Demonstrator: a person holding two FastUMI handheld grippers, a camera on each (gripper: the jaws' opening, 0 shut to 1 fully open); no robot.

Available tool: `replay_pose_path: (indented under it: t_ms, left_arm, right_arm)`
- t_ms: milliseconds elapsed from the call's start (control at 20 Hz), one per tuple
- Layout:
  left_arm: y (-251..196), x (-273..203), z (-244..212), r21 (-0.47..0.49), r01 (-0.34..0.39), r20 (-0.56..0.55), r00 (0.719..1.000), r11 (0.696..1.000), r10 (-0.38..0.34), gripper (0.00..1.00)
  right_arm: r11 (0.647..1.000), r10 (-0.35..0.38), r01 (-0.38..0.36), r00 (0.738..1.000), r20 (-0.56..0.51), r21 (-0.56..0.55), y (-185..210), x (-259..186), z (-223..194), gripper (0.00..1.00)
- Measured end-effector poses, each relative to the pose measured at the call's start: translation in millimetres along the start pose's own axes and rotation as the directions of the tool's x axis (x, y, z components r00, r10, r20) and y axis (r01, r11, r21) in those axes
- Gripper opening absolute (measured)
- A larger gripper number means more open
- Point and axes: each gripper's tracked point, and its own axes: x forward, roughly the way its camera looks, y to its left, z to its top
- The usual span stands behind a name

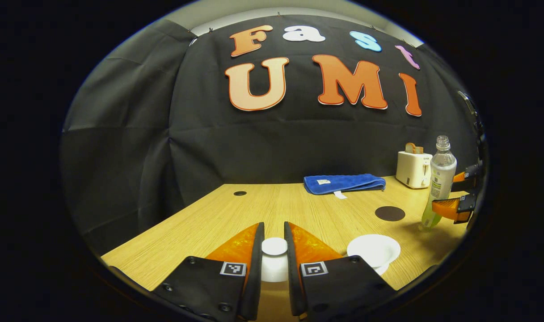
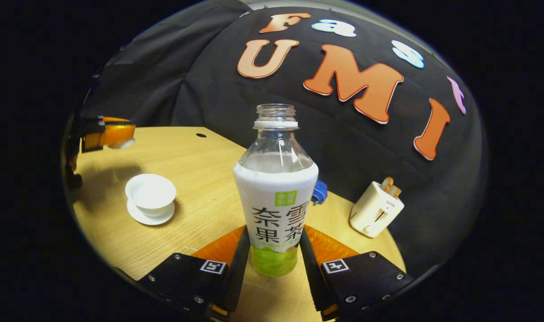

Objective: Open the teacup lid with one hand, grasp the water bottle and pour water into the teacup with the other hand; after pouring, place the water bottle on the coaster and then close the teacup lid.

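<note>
Wide pale wooden table (image 1: 218,219) under everything, and on it the job is well under way. At the back lies a folded blue towel (image 1: 344,183), with a cream toaster (image 2: 376,209) holding slices of toast near it. Neither matters right now.

Now the tall clear plastic bottle (image 2: 275,197), white label, no cap, a little greenish drink low in it. The right gripper (image 2: 272,264) has its two fingers pressed on the bottle's lower body, one each side, and in the left gripper view the bottle leans slightly, its base looking just clear of the wood. So that's held and lifting, I'd say.

Next, the white porcelain teacup (image 2: 150,193) on its white saucer (image 2: 143,217), standing open between the two grippers, well apart from the bottle. Beyond it sits the dark round coaster (image 1: 390,213), bare, waiting for the bottle.

Smallest of all: the white porcelain lid (image 1: 274,247), gripped between the fingers of the left gripper (image 1: 274,250) and held up off to the side of the cup.

Lid's off, bottle's in hand, so we're at the carry before the pour. The next move needs the bottle's mouth brought over the cup's rim and tipped gently; with so little liquid it will want a steep tilt, and the lid hand must keep clear.
</note>
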Motion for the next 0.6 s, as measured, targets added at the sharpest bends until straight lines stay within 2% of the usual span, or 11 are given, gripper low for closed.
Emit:
replay_pose_path:
  t_ms: [150, 350, 600]
  left_arm:
    - [10.4, -1.9, 1.0, -0.005, -0.018, -0.001, 1.0, 1.0, 0.018, 0.3]
    - [20.4, -3.7, -0.8, 0.0, -0.034, 0.0, 0.999, 0.999, 0.034, 0.3]
    - [27.7, -3.3, -5.3, -0.002, -0.039, -0.008, 0.999, 0.999, 0.039, 0.3]
  right_arm:
    - [0.99, -0.059, 0.061, 0.998, 0.013, -0.13, -2.7, 2.1, 4.0, 0.64]
    - [0.964, -0.098, 0.102, 0.995, 0.029, -0.247, -5.3, 8.7, 10.0, 0.64]
    - [0.893, -0.126, 0.15, 0.988, 0.084, -0.425, -4.9, 16.1, 21.6, 0.64]
